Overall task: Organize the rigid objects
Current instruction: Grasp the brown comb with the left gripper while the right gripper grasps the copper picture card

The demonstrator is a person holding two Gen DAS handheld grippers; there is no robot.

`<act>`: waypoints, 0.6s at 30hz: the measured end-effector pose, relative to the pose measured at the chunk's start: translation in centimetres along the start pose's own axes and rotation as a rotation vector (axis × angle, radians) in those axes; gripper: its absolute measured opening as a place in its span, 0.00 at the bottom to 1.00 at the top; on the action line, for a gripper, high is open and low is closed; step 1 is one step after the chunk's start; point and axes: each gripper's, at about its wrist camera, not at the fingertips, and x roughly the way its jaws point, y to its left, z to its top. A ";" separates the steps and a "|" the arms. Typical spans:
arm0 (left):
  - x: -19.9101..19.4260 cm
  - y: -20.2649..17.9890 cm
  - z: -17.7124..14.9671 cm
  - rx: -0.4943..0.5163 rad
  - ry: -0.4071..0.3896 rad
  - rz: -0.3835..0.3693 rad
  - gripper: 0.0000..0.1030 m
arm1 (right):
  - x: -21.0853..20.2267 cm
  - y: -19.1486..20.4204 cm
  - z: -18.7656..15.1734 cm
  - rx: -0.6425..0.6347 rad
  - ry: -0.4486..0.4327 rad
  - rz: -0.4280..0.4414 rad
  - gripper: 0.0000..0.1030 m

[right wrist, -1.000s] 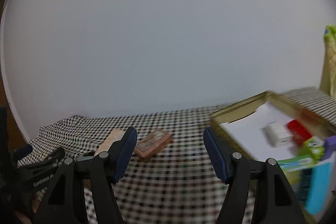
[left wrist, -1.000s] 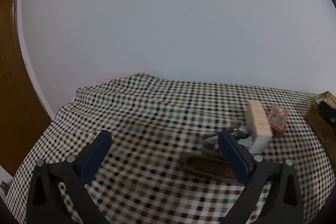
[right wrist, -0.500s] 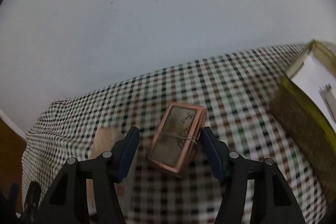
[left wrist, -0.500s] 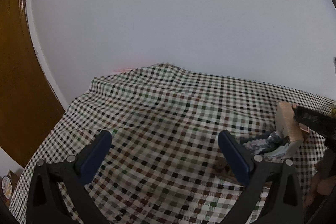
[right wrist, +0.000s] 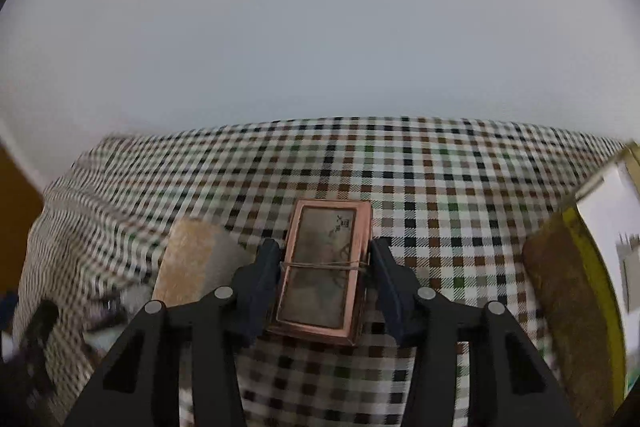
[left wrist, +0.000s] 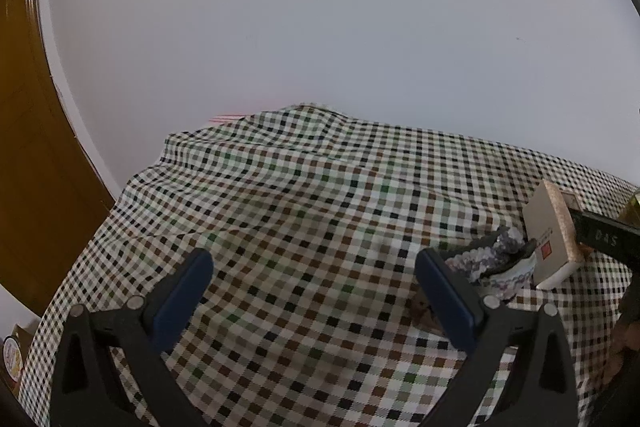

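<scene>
The right gripper (right wrist: pixel 324 267) has just been closing — its pads now flank the copper box (right wrist: pixel 322 271) on the checked cloth (right wrist: pixel 440 187), touching or nearly touching its sides; a firm grip cannot be told. A cork-edged block (right wrist: pixel 188 259) stands just left. The left gripper (left wrist: pixel 314 291) hangs open over bare cloth — nothing between its fingers.

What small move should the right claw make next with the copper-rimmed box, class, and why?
Probably finish closing. The right claw, whose jaws have just been closing, straddles the flat rectangular copper-rimmed box tied with string, its pads beside both long edges. The box lies on the checked tablecloth, so a firm pinch should precede lifting it toward the yellow-walled tray.
</scene>
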 end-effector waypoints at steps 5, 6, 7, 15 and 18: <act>0.1 -0.2 -0.2 0.028 0.012 -0.030 1.00 | -1.6 -0.5 -0.8 -0.057 0.010 0.008 0.47; 0.1 -0.4 -0.2 0.039 0.011 -0.029 1.00 | -1.9 -0.6 -1.2 -0.065 0.002 0.008 0.47; 0.0 -0.6 -0.3 0.050 0.009 -0.028 1.00 | -2.3 -0.6 -1.4 -0.068 -0.002 0.010 0.47; 0.1 -1.5 -0.5 0.114 0.038 -0.131 1.00 | -3.3 1.7 -1.5 -0.142 0.004 -0.102 0.48; 0.1 -2.1 -0.7 0.151 0.061 -0.186 1.00 | -4.1 0.7 -1.8 -0.100 0.009 -0.061 0.47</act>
